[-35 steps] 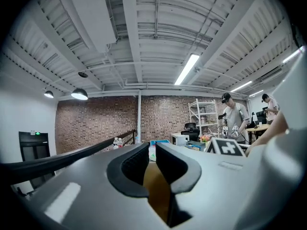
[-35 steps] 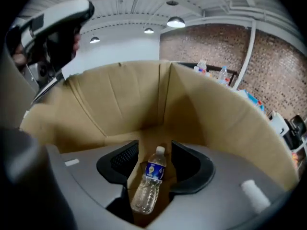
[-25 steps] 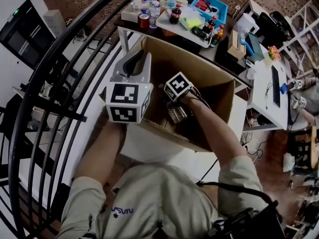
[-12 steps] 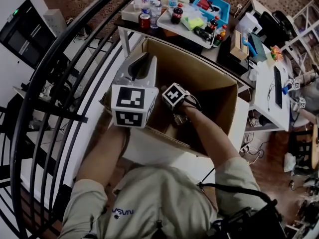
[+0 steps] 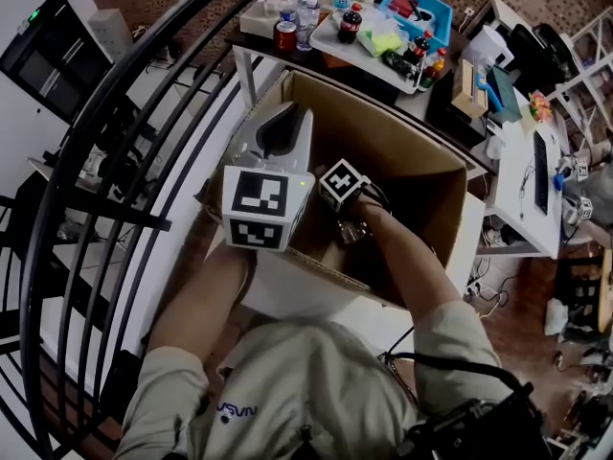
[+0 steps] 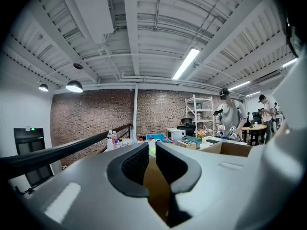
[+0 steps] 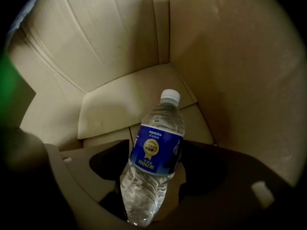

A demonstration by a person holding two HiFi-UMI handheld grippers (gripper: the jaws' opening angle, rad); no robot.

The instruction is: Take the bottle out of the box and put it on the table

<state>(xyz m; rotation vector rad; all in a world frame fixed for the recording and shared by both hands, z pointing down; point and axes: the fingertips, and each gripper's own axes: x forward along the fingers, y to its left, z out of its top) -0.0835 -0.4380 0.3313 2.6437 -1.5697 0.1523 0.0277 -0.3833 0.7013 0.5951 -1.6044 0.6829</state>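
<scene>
Right gripper (image 7: 156,164) points down into box (image 5: 412,161). Its fingers are opening wide astride the bottle (image 7: 158,145), which lies on the box floor, ungripped. Left gripper (image 6: 152,159) by box rim: fingers nearly together, narrow gap, empty.

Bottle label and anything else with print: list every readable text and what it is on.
"100": on the bottle, on its blue label; the characters after it and the lines above are too blurred.
"NASA": upside down on the person's shirt.
Bottles on the table: labels too small to read.
</scene>
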